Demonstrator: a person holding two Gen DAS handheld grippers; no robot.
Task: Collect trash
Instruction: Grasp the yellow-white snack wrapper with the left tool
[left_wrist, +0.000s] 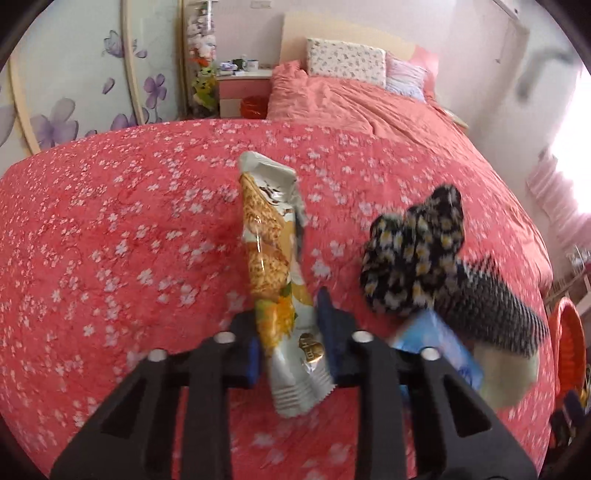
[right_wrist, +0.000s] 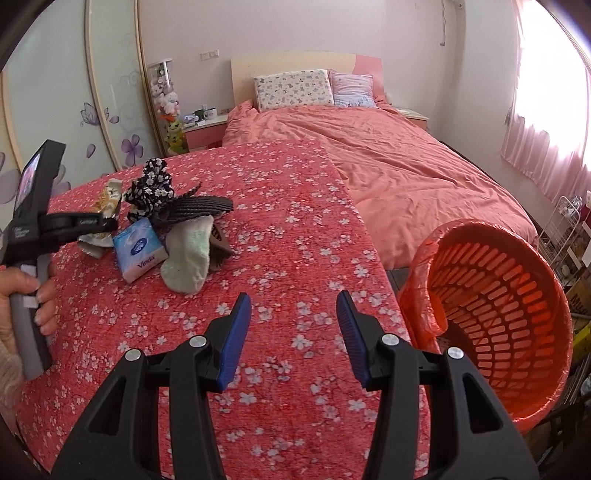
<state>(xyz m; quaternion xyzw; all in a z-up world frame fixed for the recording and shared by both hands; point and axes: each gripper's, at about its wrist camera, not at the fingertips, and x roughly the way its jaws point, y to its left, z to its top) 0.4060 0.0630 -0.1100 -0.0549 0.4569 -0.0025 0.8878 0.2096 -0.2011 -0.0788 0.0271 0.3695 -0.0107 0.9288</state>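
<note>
We see two claws. The left claw (left_wrist: 291, 332) has its blue pads (left_wrist: 327, 321) pressed on one snack wrapper (left_wrist: 275, 258), a silver and yellow packet that stands up from the jaws toward twelve o'clock in the left wrist view, its crimped end hanging below the pads. The right claw (right_wrist: 293, 336) has its jaws well apart with nothing between them, over the floral red blanket (right_wrist: 288, 229).

In the right wrist view the left claw sits at nine o'clock, carried by one hand (right_wrist: 22, 299) wrapped around its grey handle.

Just beside the wrapper, toward ten o'clock from the right claw, lies a small heap. We count one blue tissue pack (right_wrist: 136, 254) marked Vinda, one pale green sock (right_wrist: 188, 258), one black cloth with white daisies (right_wrist: 151, 184), one dark ribbed sock (right_wrist: 201, 206) and one brown piece (right_wrist: 219, 251) under the sock's edge that we cannot name. The tissue pack touches the pale sock, and the daisy cloth lies against the ribbed sock.

One orange slotted basket (right_wrist: 498, 306), lined with an orange plastic bag (right_wrist: 417, 284), stands tilted at three o'clock from the right claw, just off the blanket's edge.

Beyond the blanket at twelve o'clock the bed carries two pillows (right_wrist: 291, 88) against the headboard, and one nightstand (right_wrist: 205, 129) stands at eleven o'clock.
</note>
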